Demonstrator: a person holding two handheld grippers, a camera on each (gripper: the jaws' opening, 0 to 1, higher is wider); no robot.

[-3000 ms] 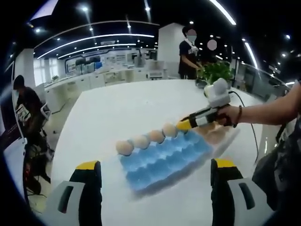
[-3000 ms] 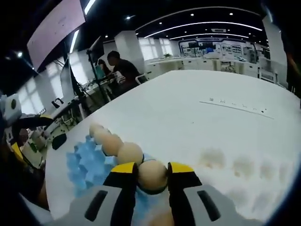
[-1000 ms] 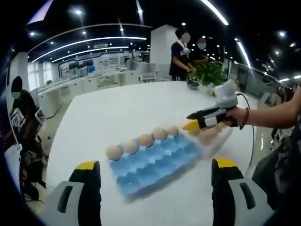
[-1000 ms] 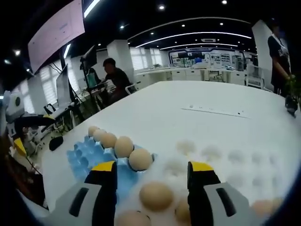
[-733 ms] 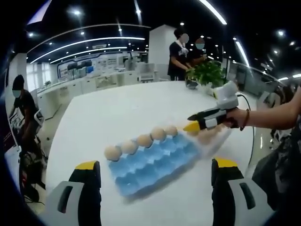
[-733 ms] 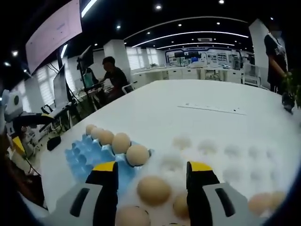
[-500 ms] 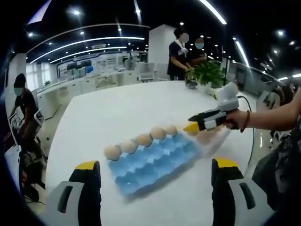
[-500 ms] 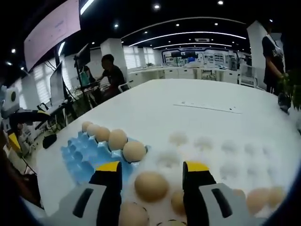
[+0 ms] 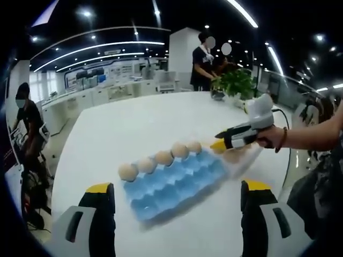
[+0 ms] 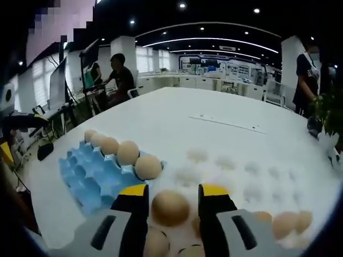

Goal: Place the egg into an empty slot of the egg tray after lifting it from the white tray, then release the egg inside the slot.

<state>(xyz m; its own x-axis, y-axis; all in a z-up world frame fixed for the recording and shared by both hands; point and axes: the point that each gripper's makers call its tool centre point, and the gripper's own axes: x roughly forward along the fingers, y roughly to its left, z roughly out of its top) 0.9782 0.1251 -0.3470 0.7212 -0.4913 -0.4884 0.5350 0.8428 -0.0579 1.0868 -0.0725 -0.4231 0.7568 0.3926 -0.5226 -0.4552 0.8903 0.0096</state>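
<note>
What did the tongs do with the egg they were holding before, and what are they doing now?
The right tongs let go of that egg in the blue egg tray, where it now ends a row of five. They moved across to the white tray and have closed in around a new egg there, not yet lifted. The left tongs stayed open and idle, and the blue tray stayed put.

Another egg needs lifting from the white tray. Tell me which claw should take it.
Right. The right claw is already around an egg on the white tray. The left claw is open short of the blue tray.
</note>
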